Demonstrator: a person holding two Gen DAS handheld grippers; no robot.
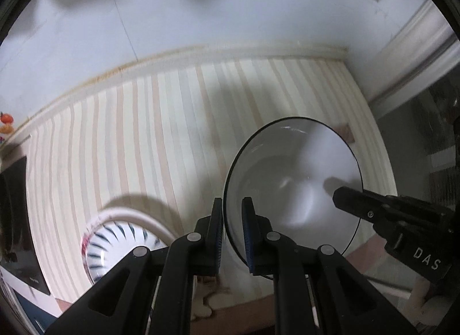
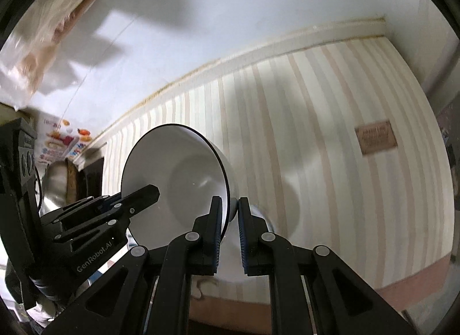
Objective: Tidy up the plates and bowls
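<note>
A white bowl with a thin black rim (image 1: 293, 179) is held in the air above a striped mat, tilted on its side. My left gripper (image 1: 232, 220) is shut on its left rim. My right gripper (image 2: 230, 220) is shut on the opposite rim of the same bowl (image 2: 178, 173). Each gripper shows in the other's view: the right one (image 1: 396, 220) at the bowl's right side, the left one (image 2: 115, 208) at its left side. A second bowl with blue streaks (image 1: 120, 243) sits on the mat below my left gripper.
The cream and tan striped mat (image 1: 161, 133) covers the table up to a white wall (image 1: 201, 4). A brown label (image 2: 376, 137) lies on the mat at the right. A metal pot (image 2: 56, 185) and printed packaging (image 2: 61, 139) stand at the far left.
</note>
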